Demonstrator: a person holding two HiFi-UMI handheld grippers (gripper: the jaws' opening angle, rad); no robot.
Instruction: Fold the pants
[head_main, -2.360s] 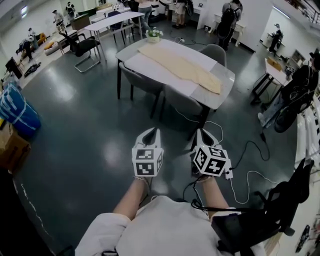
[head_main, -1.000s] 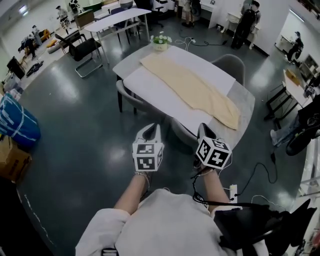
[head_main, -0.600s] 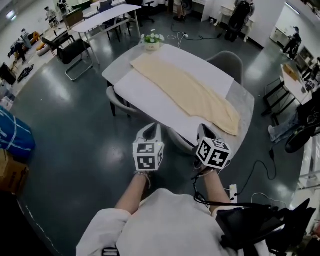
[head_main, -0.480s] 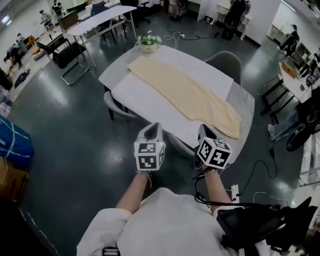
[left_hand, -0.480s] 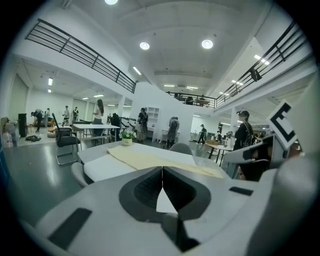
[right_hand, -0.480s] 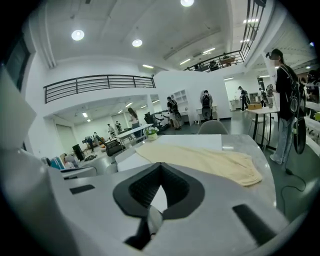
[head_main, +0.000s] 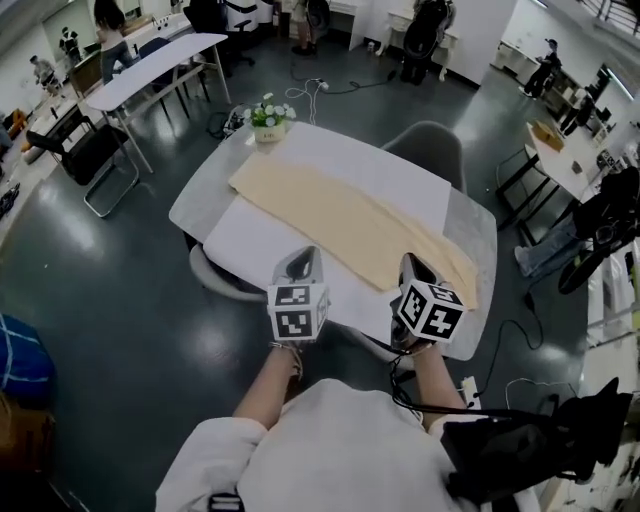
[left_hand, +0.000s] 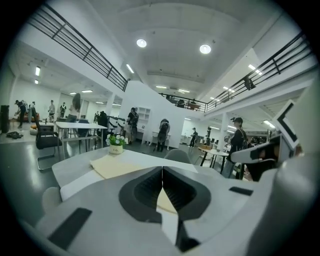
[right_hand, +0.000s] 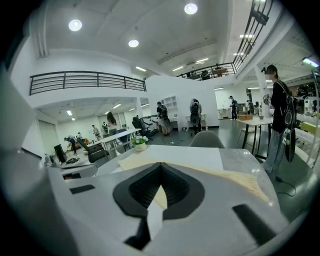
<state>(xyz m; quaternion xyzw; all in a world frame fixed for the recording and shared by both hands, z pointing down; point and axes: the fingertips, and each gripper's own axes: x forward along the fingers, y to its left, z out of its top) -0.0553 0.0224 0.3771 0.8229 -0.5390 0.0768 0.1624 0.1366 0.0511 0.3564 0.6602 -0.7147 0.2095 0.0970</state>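
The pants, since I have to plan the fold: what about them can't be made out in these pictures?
- Head view: the right gripper covers part of the near edge of the pants; waist and hems are too small to tell apart.
- Left gripper view: the left gripper hides the pants' near part with its own body.
- Right gripper view: likewise, behind that gripper's body.

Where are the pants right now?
In the head view the pants lie spread diagonally across the table at centre, one end by the flower pot at its far left corner, the other near its right edge.
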